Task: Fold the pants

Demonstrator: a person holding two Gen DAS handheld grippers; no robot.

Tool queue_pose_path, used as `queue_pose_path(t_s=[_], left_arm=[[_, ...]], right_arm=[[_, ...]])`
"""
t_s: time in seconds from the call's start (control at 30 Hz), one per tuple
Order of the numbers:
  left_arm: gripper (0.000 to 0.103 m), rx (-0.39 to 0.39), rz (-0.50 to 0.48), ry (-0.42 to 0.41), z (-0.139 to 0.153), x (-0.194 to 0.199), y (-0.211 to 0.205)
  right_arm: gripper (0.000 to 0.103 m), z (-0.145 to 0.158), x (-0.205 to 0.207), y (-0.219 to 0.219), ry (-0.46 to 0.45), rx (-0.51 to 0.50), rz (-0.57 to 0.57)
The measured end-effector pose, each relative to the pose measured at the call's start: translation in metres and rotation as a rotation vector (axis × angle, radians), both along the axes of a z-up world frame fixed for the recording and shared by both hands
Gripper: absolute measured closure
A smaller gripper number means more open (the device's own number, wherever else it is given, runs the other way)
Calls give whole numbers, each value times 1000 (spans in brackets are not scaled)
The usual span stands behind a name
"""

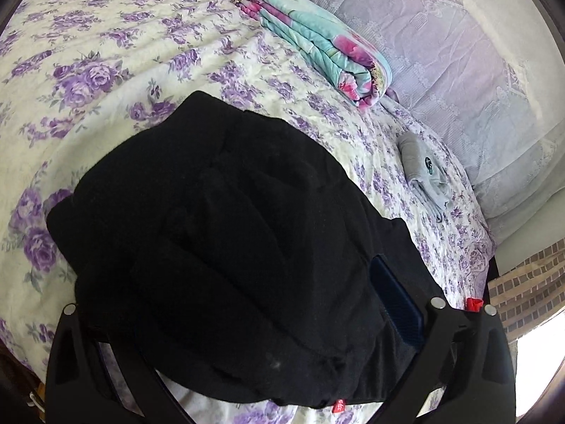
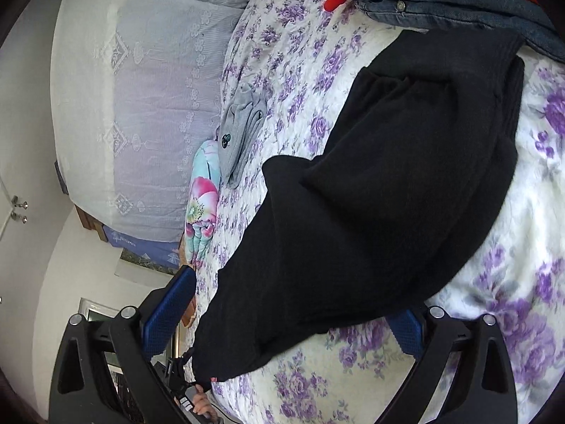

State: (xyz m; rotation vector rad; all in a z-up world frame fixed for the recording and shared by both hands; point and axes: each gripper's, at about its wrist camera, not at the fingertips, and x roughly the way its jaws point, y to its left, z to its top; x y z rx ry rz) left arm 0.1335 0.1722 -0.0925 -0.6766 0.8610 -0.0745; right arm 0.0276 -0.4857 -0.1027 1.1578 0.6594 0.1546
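The black pants [image 1: 226,247] lie on the bed [image 1: 88,70], bunched in several thick layers just ahead of the left tool [image 1: 247,335] and draped over its fingers. The jaws of this tool stand wide apart; the cloth covers the left finger, and only the blue pad [image 1: 395,304] on the right side shows, so it is not clear whether anything is truly pinched. Beyond this tool, further to its right, a folded floral quilt [image 1: 317,42] and a small grey garment [image 1: 423,169] rest on the bed, well apart from the pants.

In the right wrist view, the pants [image 2: 381,194] spread ahead of the right tool [image 2: 282,325] toward a pile of jeans [image 2: 441,0] at the far side. This tool is also spread open, the near edge of the cloth lying between its two blue pads [image 2: 169,314] without being clamped.

The step in hand seems to be a fold in progress, the pants already partly doubled. The next move probably calls for closing both tools on the near edge, then carrying it across evenly so that the layers do not slide.

No container is visible in either view
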Motion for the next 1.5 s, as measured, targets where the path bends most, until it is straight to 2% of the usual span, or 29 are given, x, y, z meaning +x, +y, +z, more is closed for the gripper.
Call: queue_pose_path(t_s=[0.07, 0.13, 0.17, 0.23, 0.27, 0.3, 0.33, 0.37, 0.4, 0.5, 0.6, 0.67, 0.7, 0.73, 0.8, 0.9, 0.93, 0.97, 1.0, 1.03, 1.1, 1.2, 1.23, 1.27, 1.3, 1.37, 1.43, 1.47, 1.5], left_arm=[[5, 20, -14, -11, 0, 3, 0], [5, 34, -28, -25, 0, 4, -2], [5, 38, -32, -30, -1, 6, -1], [7, 43, -35, -37, 0, 7, 0], [16, 47, -35, -39, 1, 8, 0], [32, 53, -39, -40, 2, 11, 0], [40, 59, -47, -40, 2, 15, 1], [59, 66, -58, -39, 3, 19, 1], [76, 68, -72, -40, 4, 22, 1], [87, 59, -94, -90, 16, 22, -2], [88, 61, -133, -181, 40, 13, -9], [88, 48, -159, -209, 48, 10, -15], [88, 46, -165, -209, 48, 11, -18], [88, 49, -167, -199, 44, 13, -19], [88, 28, -148, -143, 26, 17, -14], [88, -36, -137, -59, 0, 15, -2], [88, -37, -143, -60, -1, 11, -1], [87, -28, -151, -63, 0, 7, -1], [86, -22, -154, -62, 1, 5, 0], [85, -25, -154, -60, 2, 4, 0], [84, -34, -151, -51, 0, 6, 0], [84, -29, -144, -42, -2, 8, -2], [84, -24, -147, -43, -1, 9, -2], [84, -23, -151, -45, 0, 11, -2], [84, -25, -152, -51, 2, 12, -1], [84, -26, -156, -86, 10, 11, -1], [84, -3, -158, -117, 18, 8, -3], [84, 8, -158, -122, 19, 7, -4], [84, 15, -160, -118, 17, 7, -5]], right_arm=[[4, 1, 9, -2, -18, -22, -15], [8, 1, 14, -4, -29, -59, -43], [16, 1, 15, -4, -27, -87, -48], [38, -2, 16, -6, -14, -150, -48], [60, -6, 15, -10, -7, -168, -56], [76, -10, 14, -15, -4, -170, -64], [83, -12, 10, -20, -9, -164, -73], [85, -11, 6, -23, -24, -164, -80], [86, -4, 1, -22, -40, -196, -83], [88, 38, -23, -14, -118, -409, -86], [90, 78, -55, -16, -193, -469, -103], [90, 99, -69, -11, -206, -656, -105], [90, 101, -72, -7, -191, -751, -100], [90, 94, -73, -8, -157, -781, -91], [88, 66, -71, -20, -50, -704, -61], [87, 28, -93, -41, 25, -515, -90], [82, 22, -102, -51, 24, -423, -110], [66, 16, -111, -57, 13, -328, -128], [56, 12, -115, -66, -12, -231, -132], [54, 8, -118, -68, -19, -177, -131], [50, 5, -115, -73, -21, -136, -145], [51, -4, -104, -79, -13, -53, -177], [53, -3, -96, -79, -4, -48, -169], [72, 4, -88, -79, -8, -91, -160], [92, 21, -82, -76, -34, -183, -153], [96, 69, -79, -62, -136, -454, -153], [97, 96, -83, -56, -213, -546, -138], [97, 97, -85, -57, -198, -568, -141], [96, 92, -84, -61, -143, -613, -145]])
